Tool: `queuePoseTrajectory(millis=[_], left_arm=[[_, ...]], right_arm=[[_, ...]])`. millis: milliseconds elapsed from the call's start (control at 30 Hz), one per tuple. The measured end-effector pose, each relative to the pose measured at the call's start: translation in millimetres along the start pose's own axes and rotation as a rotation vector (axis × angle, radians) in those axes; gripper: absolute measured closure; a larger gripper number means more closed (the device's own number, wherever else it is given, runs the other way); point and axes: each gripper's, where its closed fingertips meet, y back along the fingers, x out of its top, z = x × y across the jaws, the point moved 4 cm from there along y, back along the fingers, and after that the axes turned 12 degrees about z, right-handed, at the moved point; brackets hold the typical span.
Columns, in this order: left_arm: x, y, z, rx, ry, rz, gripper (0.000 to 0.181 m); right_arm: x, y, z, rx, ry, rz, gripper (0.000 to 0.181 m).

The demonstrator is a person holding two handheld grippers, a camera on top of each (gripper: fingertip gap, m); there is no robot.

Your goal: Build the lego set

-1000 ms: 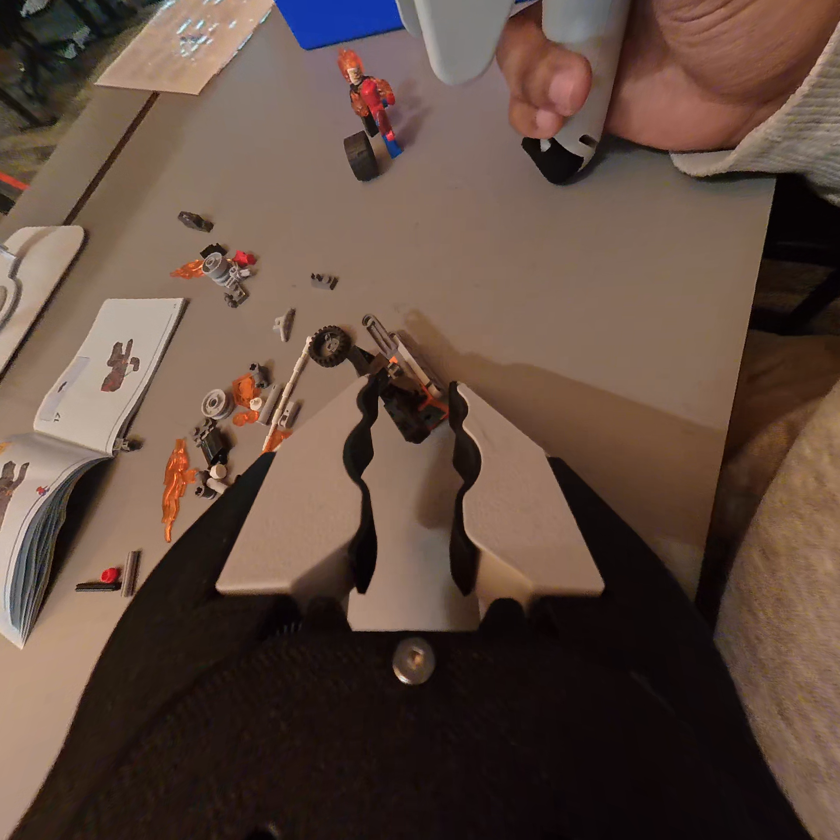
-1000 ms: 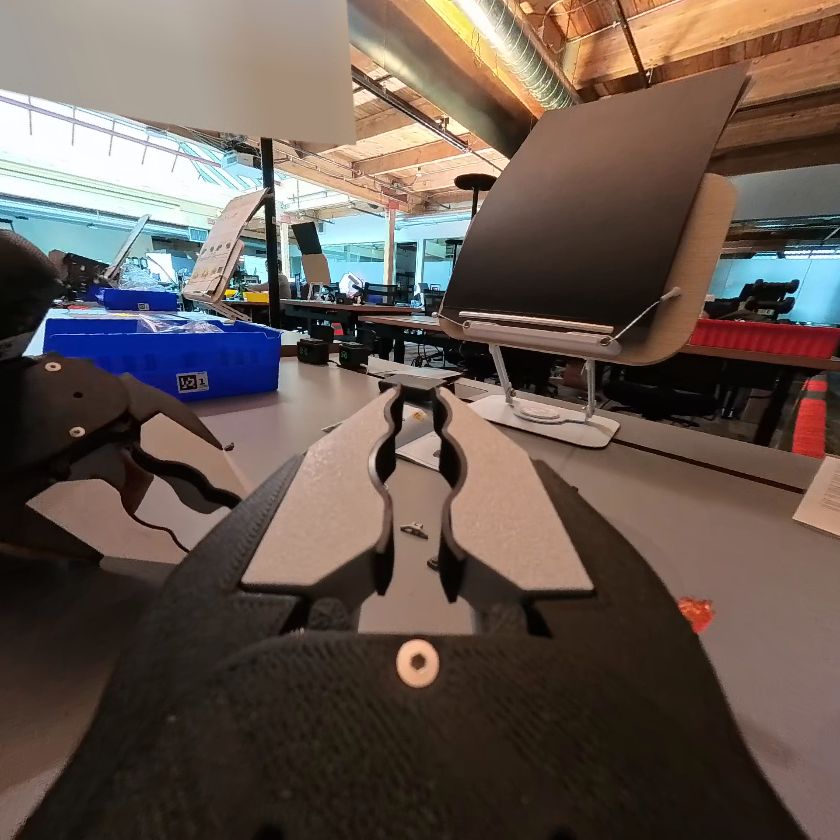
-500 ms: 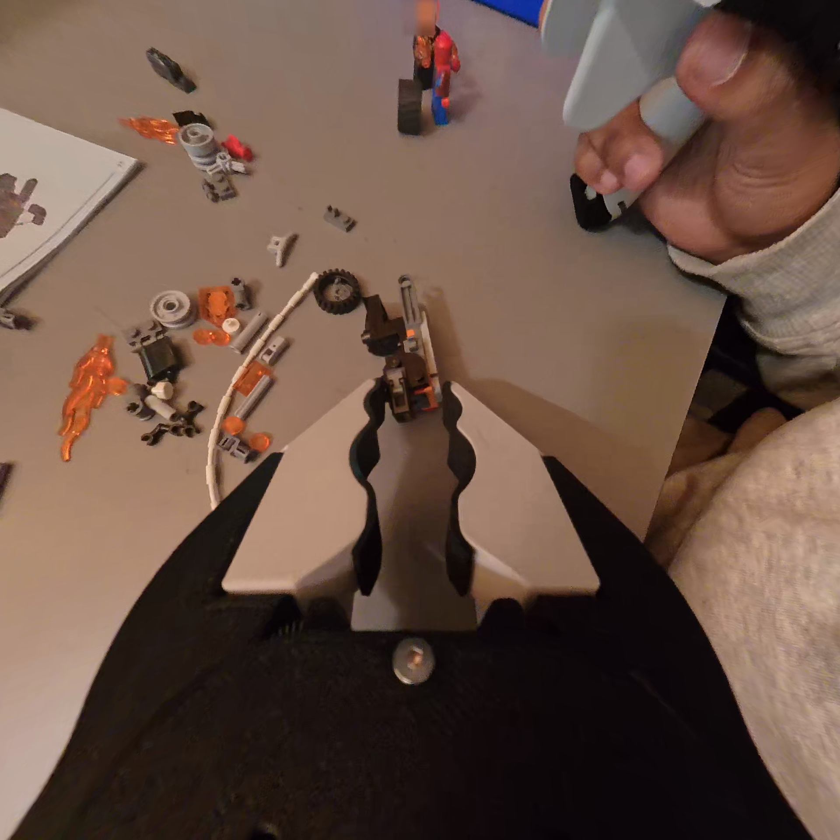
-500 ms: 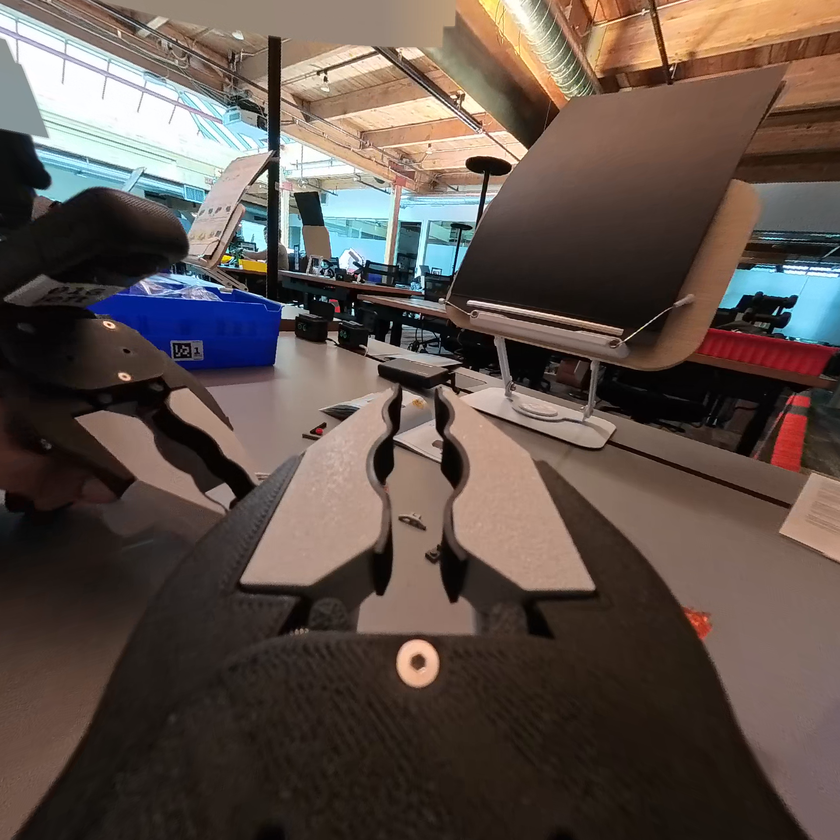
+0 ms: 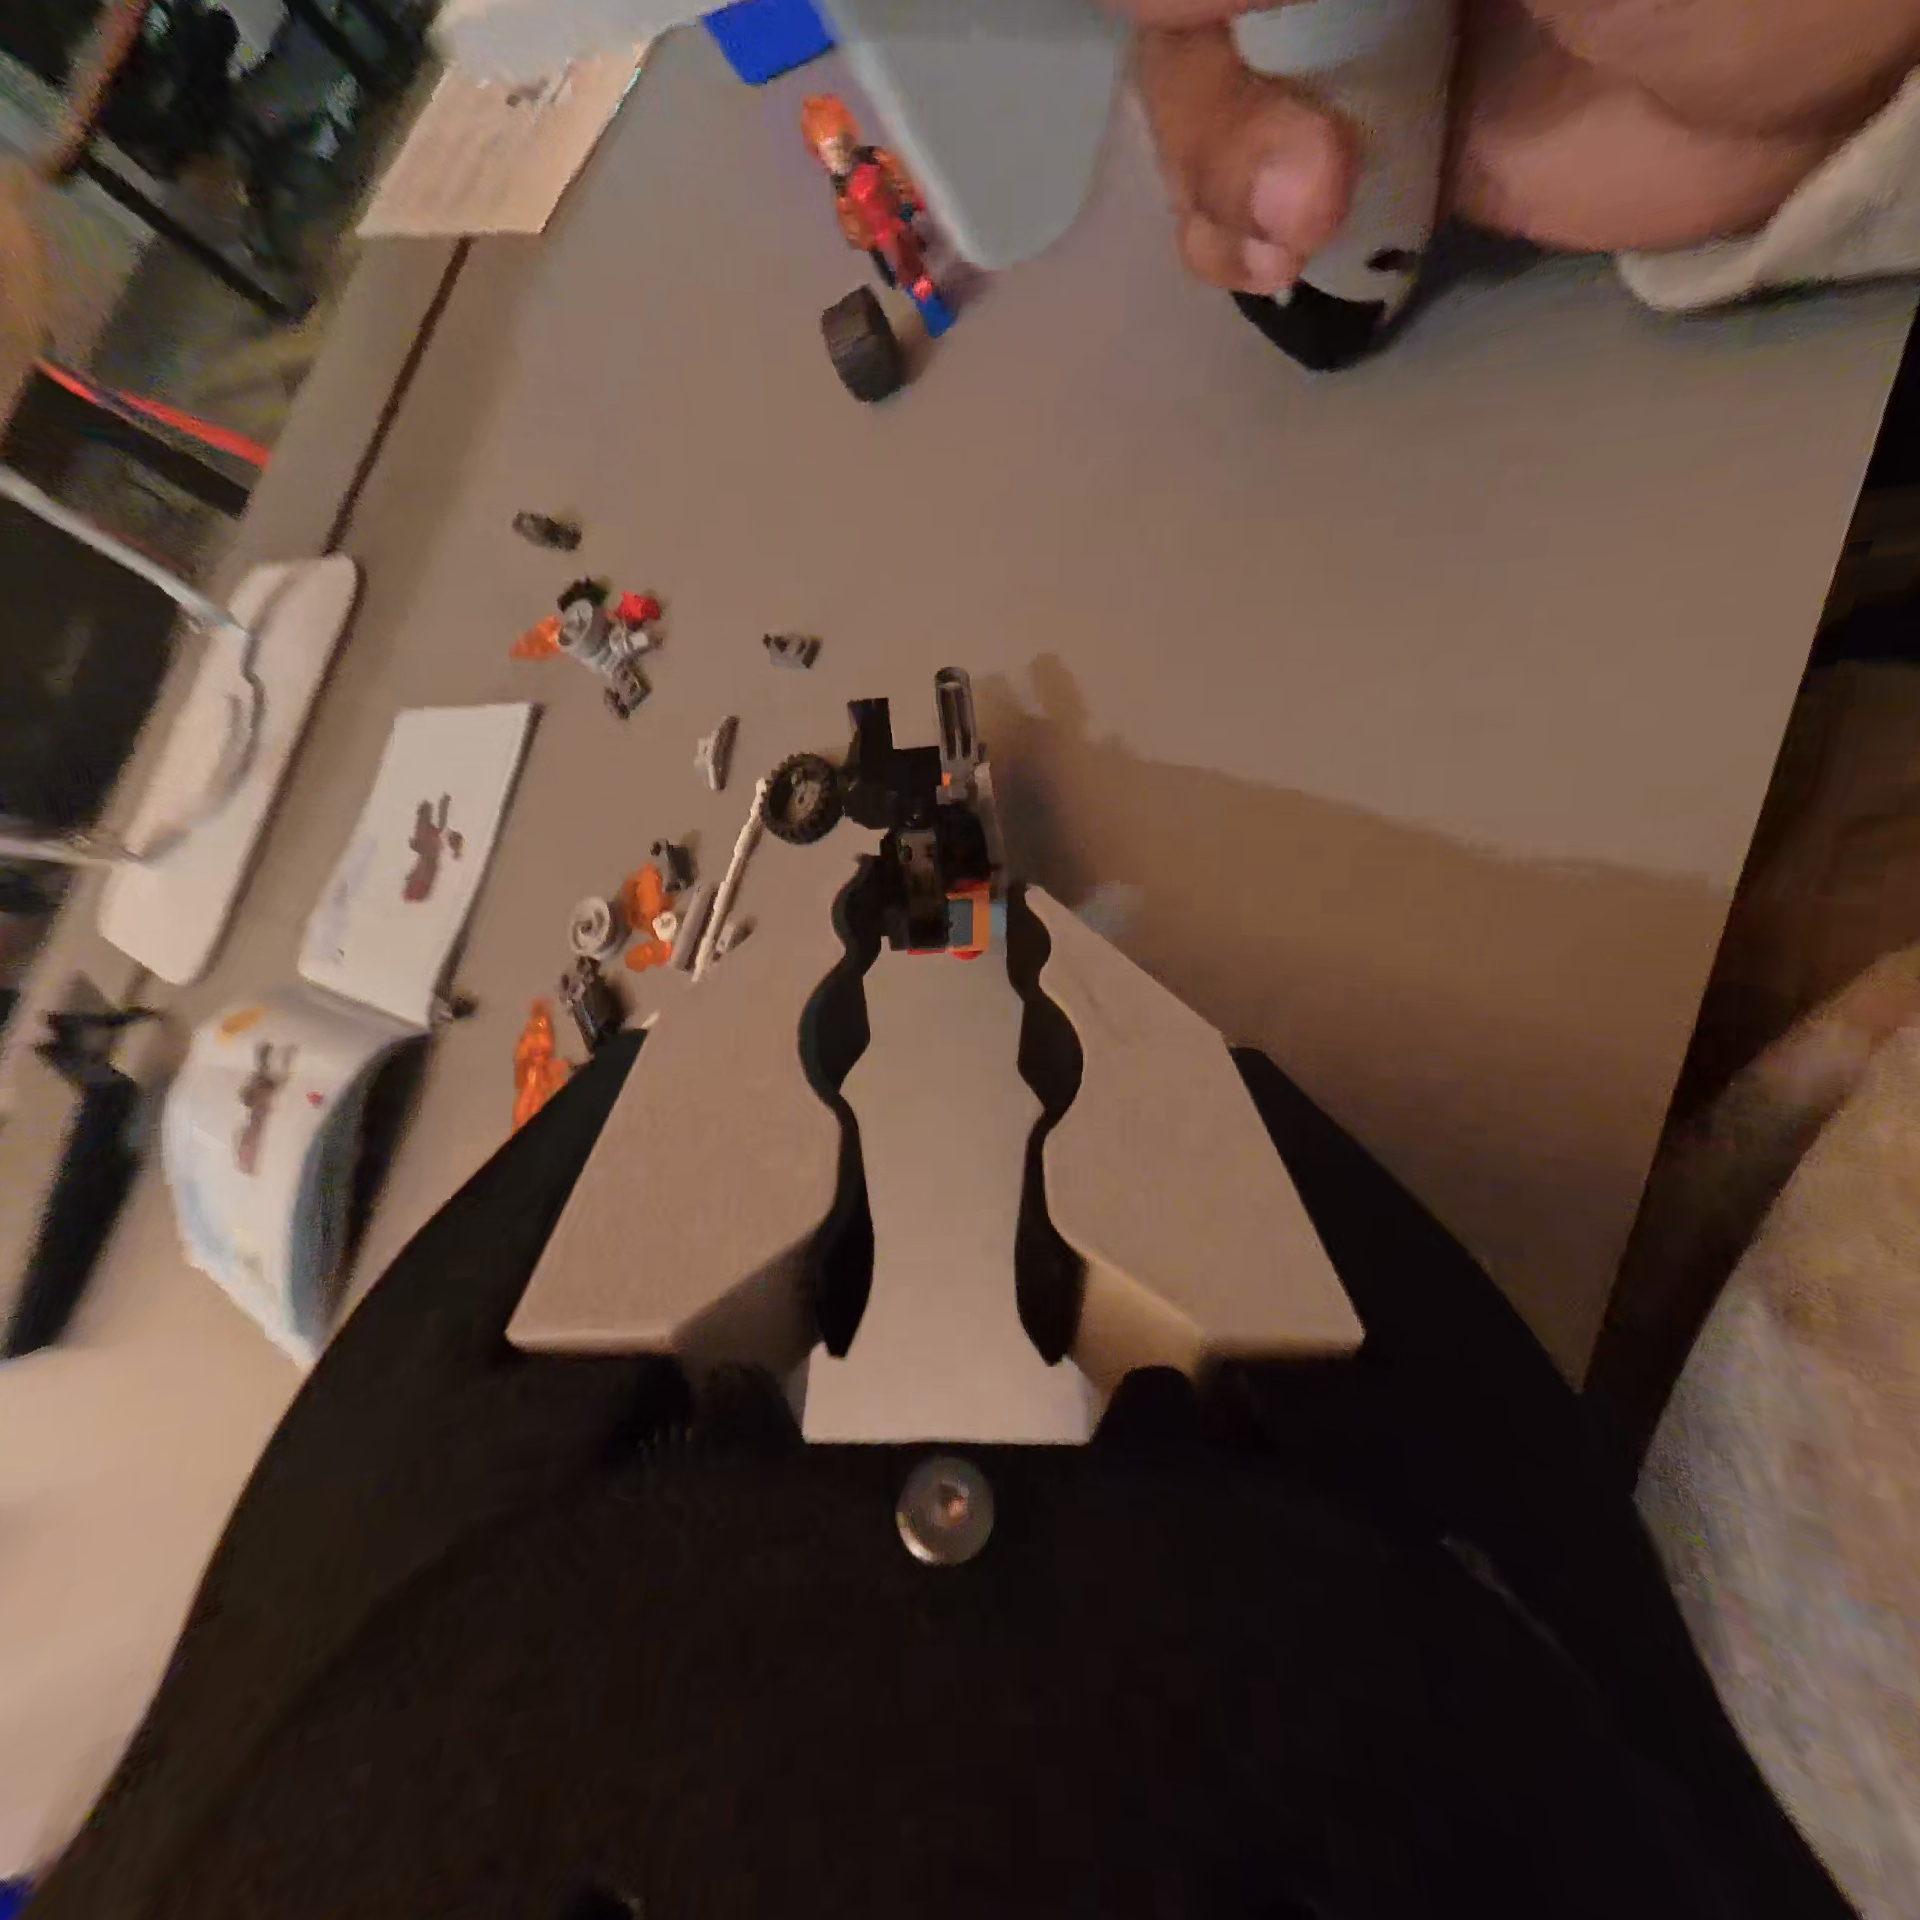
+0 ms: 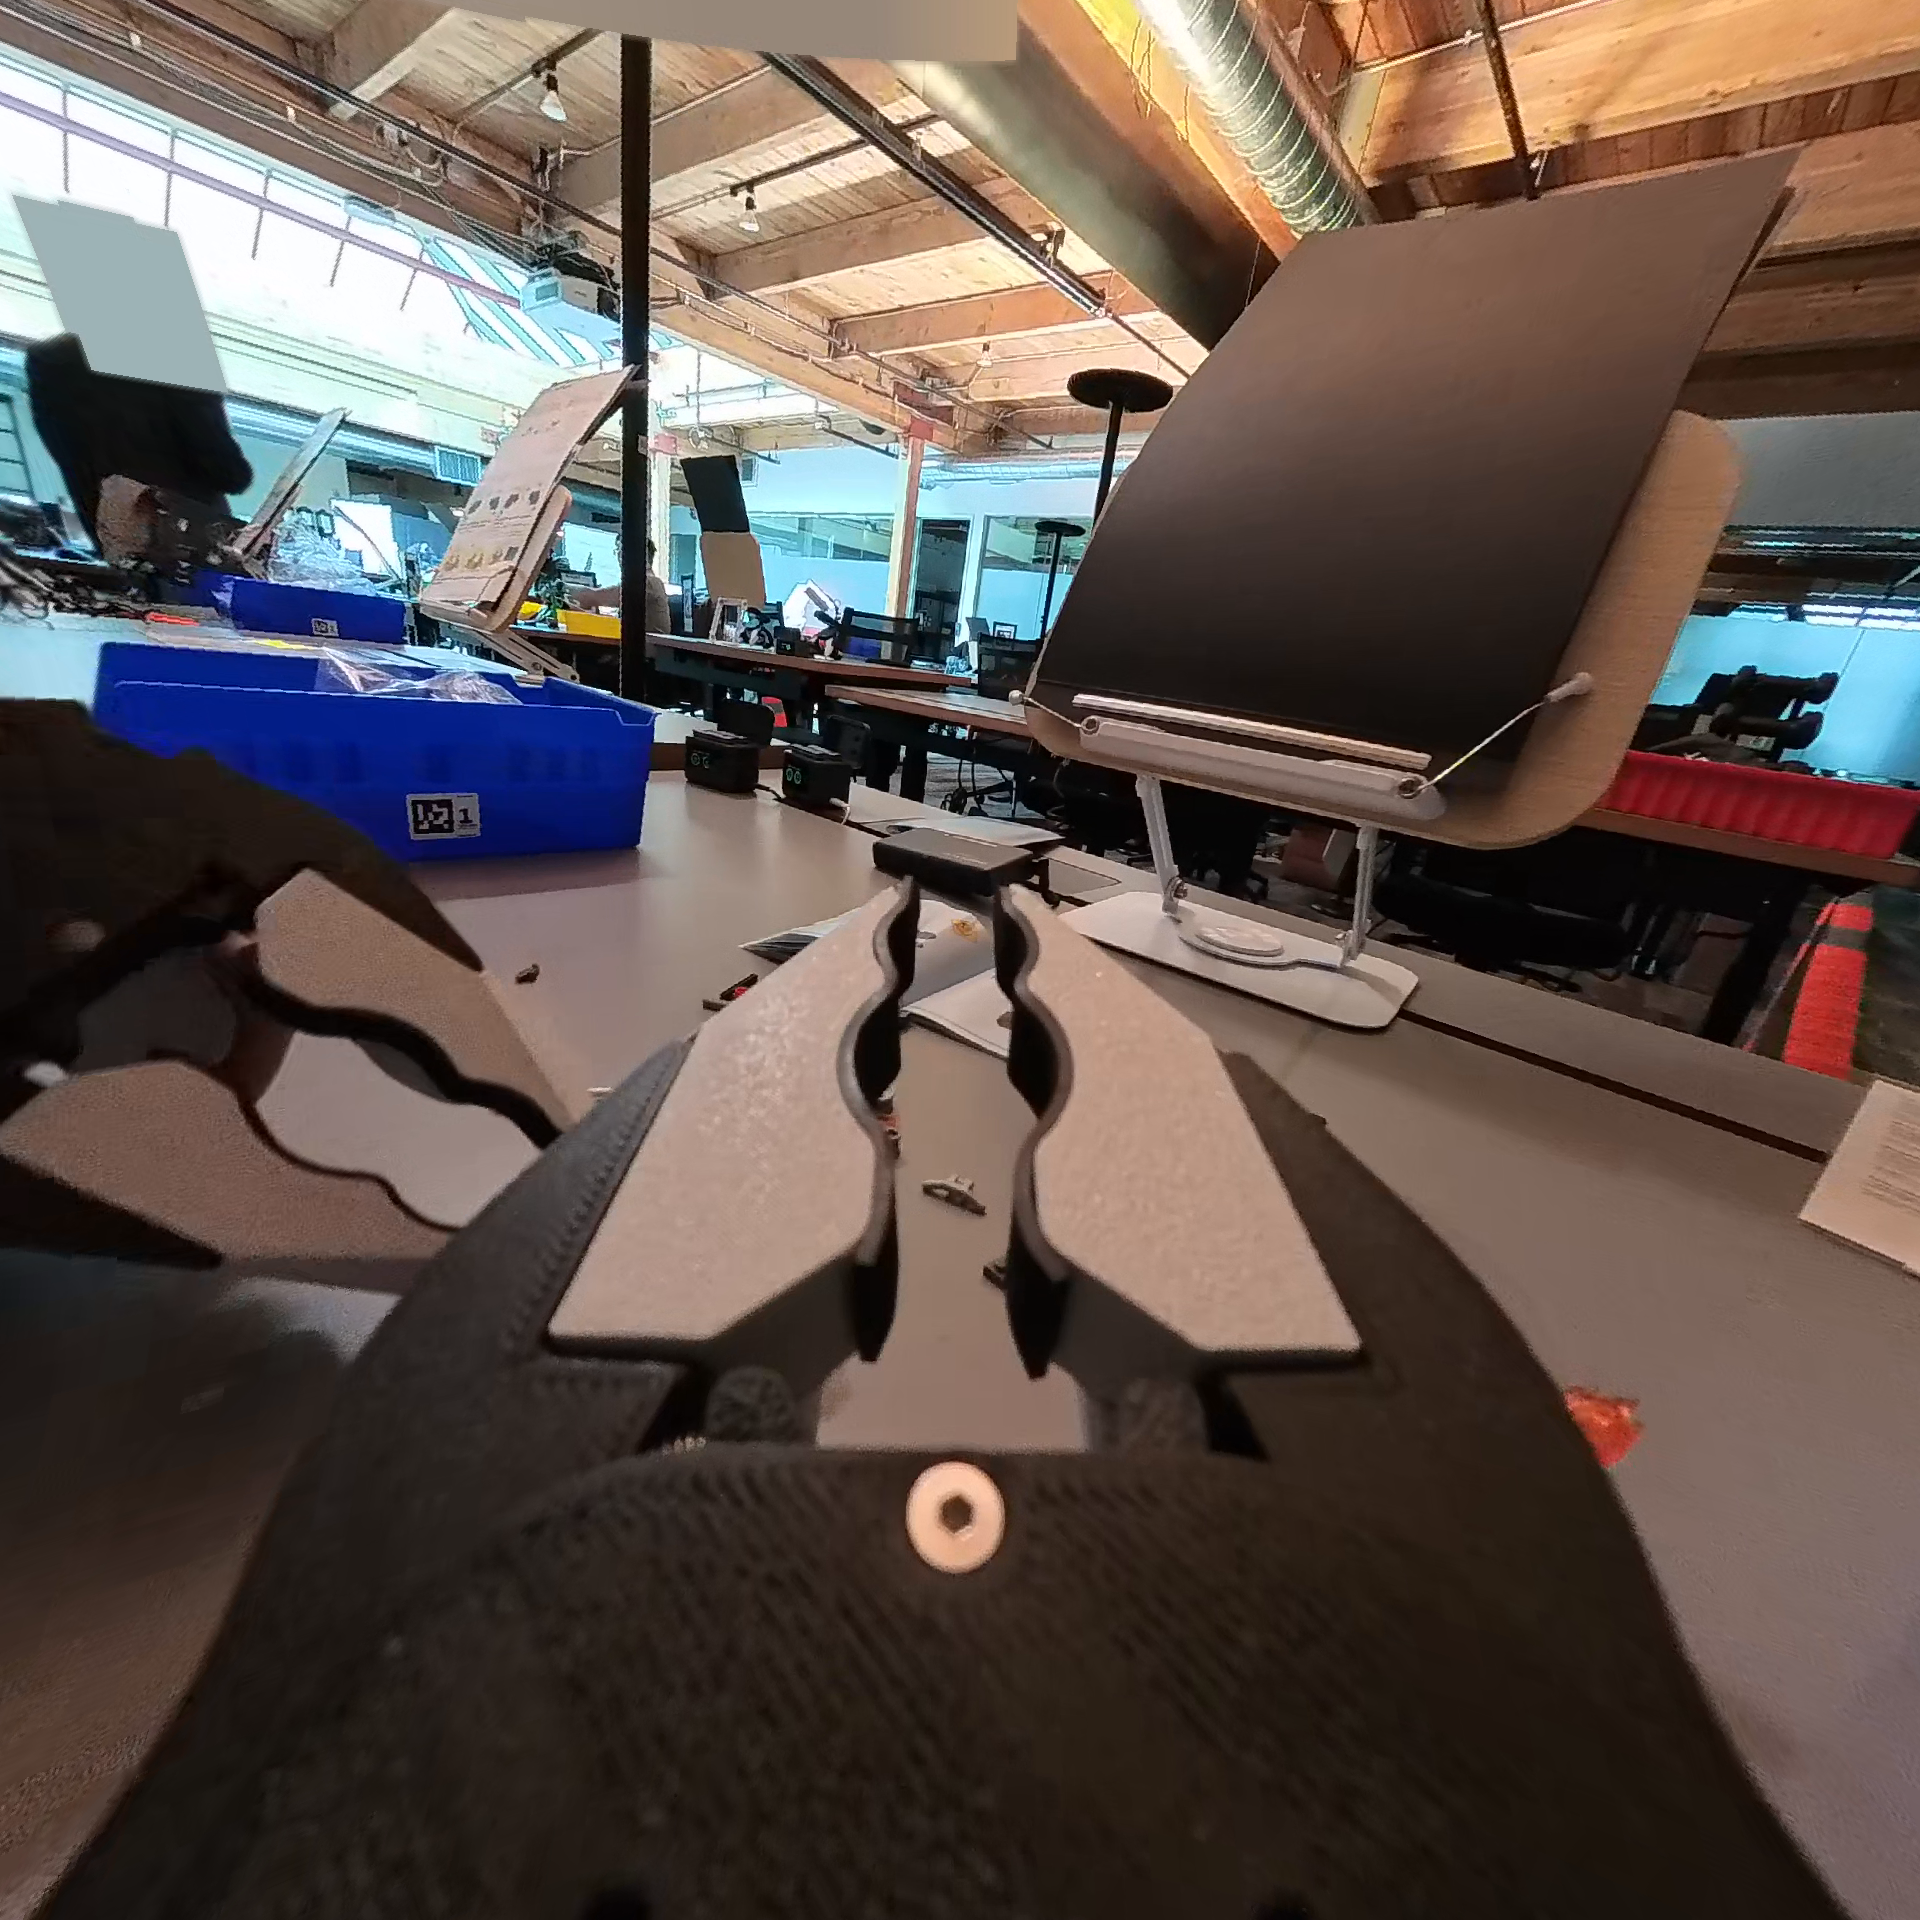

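Observation:
My left gripper [image 5: 943,909] is shut on the end of a partly built black, grey and orange lego bike [image 5: 925,831], low over the grey table [image 5: 1351,623]. A small spoked tyre [image 5: 802,798] lies right beside the build. Loose grey, black and orange parts [image 5: 644,914] lie to its left. A red and orange minifigure [image 5: 878,208] and a fat black wheel [image 5: 862,343] stand farther back. My right gripper [image 6: 953,909] is slightly open and empty, low over the table. A hand holds its grey handle [image 5: 1351,135] at the top right of the left wrist view.
An open instruction booklet [image 5: 416,852] lies at the left, next to a white stand base [image 5: 229,748]. The right wrist view shows a blue bin [image 6: 374,758], a dark board on a stand [image 6: 1403,520], a small grey piece [image 6: 954,1190] and the left gripper [image 6: 343,1039]. There is about 12 cm between the tips of the two grippers. The fat black wheel [image 5: 862,343] is about 15 cm from both grippers' fingertips.
The lego bike has turned from tilted to nearly straight along my left fingers. My left gripper swung and its view blurred. My right gripper's fingers have spread a little.

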Motion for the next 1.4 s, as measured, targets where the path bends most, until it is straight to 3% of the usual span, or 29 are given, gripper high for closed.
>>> queuePoseTrajectory(millis=[200, 433, 500, 600, 700, 867, 1167, 1400], left_arm=[[8.0, -9.7, 16.8, 0.033, -0.281, -0.084, 0.159], [10.4, -10.5, 26.8, -0.04, -0.227, -0.085, 0.16], [9.6, -10.1, 26.1, -0.037, -0.226, -0.087, 0.16], [9.0, -9.9, 26.0, -0.029, -0.234, -0.083, 0.16], [12.7, -9.9, 30.2, -0.077, -0.174, -0.052, 0.158], [11.1, -7.2, 30.2, -0.124, -0.078, -0.039, 0.151], [15.0, 10.4, 9.5, -0.215, 0.276, 0.127, 0.141], [12.7, 18.9, -12.4, -0.272, 0.543, 0.32, 0.136]], right_arm=[[2.5, 2.8, 2.1, -0.012, -0.013, 0.015, 0.169], [1.2, 5.2, 2.7, -0.008, -0.035, -0.002, 0.168], [-4.6, 6.6, 1.7, 0.028, -0.061, -0.093, 0.167], [-18.4, 11.6, -6.5, 0.161, -0.174, -0.363, 0.147], [-34.4, 23.2, -17.5, 0.252, -0.265, -0.555, 0.139], [-54.5, 34.1, -22.2, 0.298, -0.289, -0.689, 0.143], [-36.7, 28.8, -3.4, 0.218, -0.242, -0.505, 0.147], [-37.7, 26.9, 3.3, 0.212, -0.323, -0.496, 0.154]])
